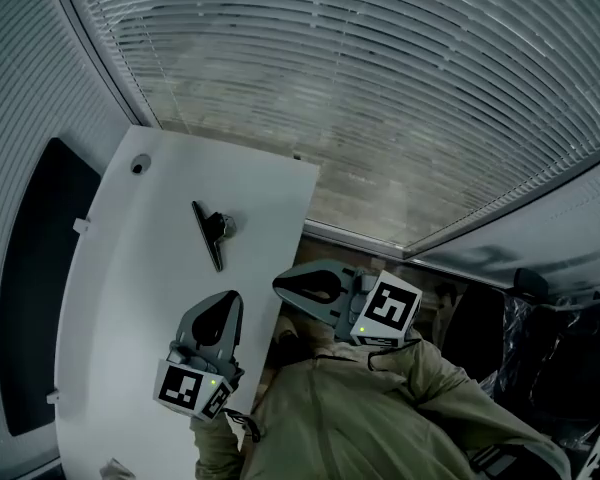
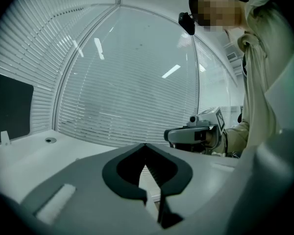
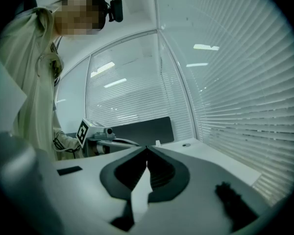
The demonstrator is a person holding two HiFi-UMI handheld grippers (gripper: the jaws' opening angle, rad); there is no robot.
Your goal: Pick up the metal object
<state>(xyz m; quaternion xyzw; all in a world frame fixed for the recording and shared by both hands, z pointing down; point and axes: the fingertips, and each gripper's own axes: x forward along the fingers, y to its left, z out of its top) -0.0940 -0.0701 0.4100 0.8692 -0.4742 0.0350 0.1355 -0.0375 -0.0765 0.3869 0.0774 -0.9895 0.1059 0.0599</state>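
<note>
Plainly, there is one metal object, a dark clip-like piece with a shiny rounded end. It lies flat on the single white counter, near the middle. There are two grippers. The left gripper hangs over the counter at 6 o'clock from the metal object, apart from it. The right gripper is at 4 o'clock from it, over the counter's right edge. Each gripper view shows its jaws together at the tips with nothing between them.

At 11 o'clock from the metal object is one round grommet hole. Two small white tabs stick out from the counter's left edge, beside one dark panel. Slatted blinds fill the far side.

In both gripper views the gripper's own grey body covers the near counter, so the metal object does not show there. A dark blurred shape low in the right gripper view cannot be identified. The counter's near end is cut off by the frame and by the person's sleeve.
</note>
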